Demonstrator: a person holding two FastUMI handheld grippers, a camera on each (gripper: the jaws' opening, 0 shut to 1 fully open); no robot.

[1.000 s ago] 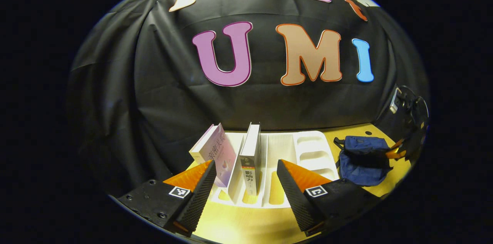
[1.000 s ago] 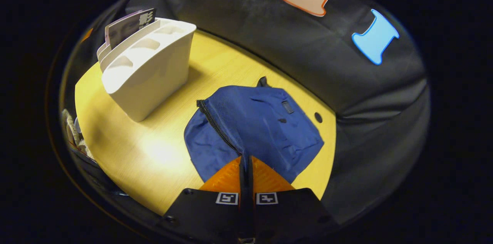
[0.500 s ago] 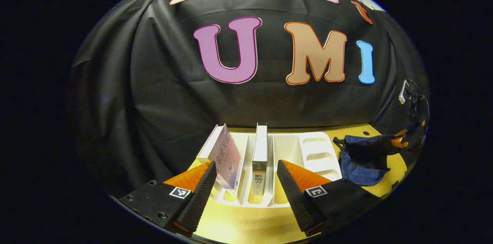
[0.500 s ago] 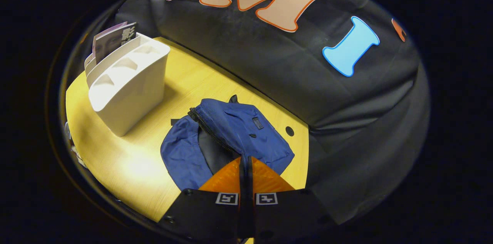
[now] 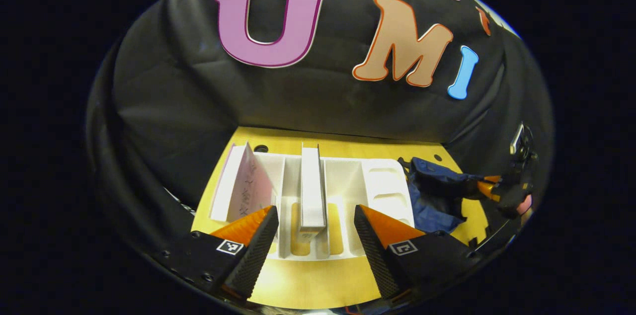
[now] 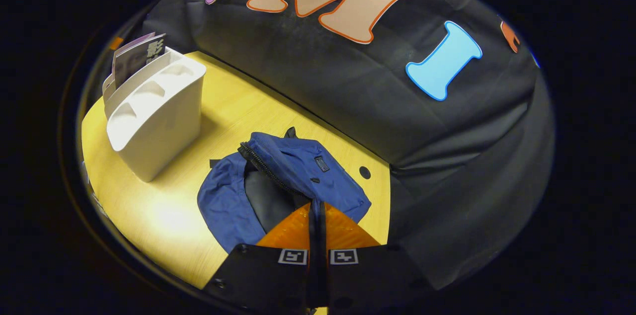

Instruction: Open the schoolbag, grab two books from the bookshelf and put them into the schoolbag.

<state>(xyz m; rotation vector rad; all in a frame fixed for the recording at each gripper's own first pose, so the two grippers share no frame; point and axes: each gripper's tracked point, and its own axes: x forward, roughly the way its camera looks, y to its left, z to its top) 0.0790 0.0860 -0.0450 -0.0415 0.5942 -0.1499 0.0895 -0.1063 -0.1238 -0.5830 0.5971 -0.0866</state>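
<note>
In the left gripper view my left gripper (image 5: 315, 209) is open just above the white bookshelf (image 5: 382, 181). An upright white book (image 5: 311, 181) stands in line with the gap between its fingers, and a pink book (image 5: 246, 186) leans in the leftmost slot. In the right gripper view my right gripper (image 6: 315, 204) is shut on the zipper edge of the blue schoolbag (image 6: 303, 166) and holds the flap up, so the dark opening (image 6: 266, 198) shows. Off to the right in the left gripper view, the right gripper (image 5: 489, 187) lifts the schoolbag (image 5: 432, 188).
The yellow wooden table (image 6: 248, 101) carries the bookshelf (image 6: 154, 106) at its left, with the books (image 6: 134, 54) in the far slots. A small round hole (image 6: 364, 172) lies in the tabletop behind the bag. The black cloth wall hangs close behind.
My left gripper has moved in over the bookshelf and tipped down, so the white book now lines up between its fingers. The right gripper has pulled the bag's flap up and widened the opening.
</note>
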